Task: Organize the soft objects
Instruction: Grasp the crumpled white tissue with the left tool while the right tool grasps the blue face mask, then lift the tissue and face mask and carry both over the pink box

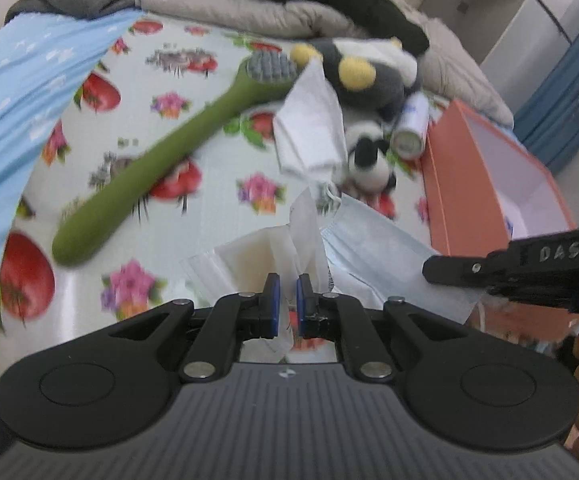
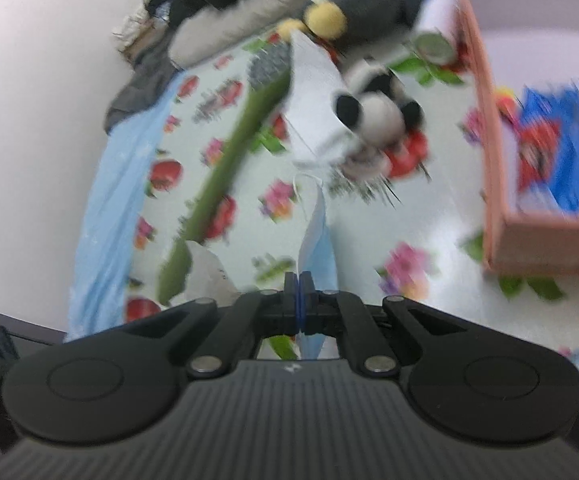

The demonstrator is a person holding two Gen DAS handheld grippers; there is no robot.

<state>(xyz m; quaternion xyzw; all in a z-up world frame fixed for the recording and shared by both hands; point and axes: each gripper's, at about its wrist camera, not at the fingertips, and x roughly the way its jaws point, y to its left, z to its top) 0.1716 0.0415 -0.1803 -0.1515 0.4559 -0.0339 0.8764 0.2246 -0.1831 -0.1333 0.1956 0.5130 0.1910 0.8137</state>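
Note:
My left gripper is shut on a clear plastic wrapper just above the floral tablecloth. My right gripper is shut on a light blue face mask; the mask also shows in the left wrist view, with the right gripper at its right edge. Beyond lie a white folded mask, a small panda plush and a grey plush with yellow feet.
A green long-handled brush lies diagonally on the tablecloth. An orange box stands at the right, holding blue packets. A white tube lies by the plush. Grey and black clothes pile at the back. Blue cloth is at left.

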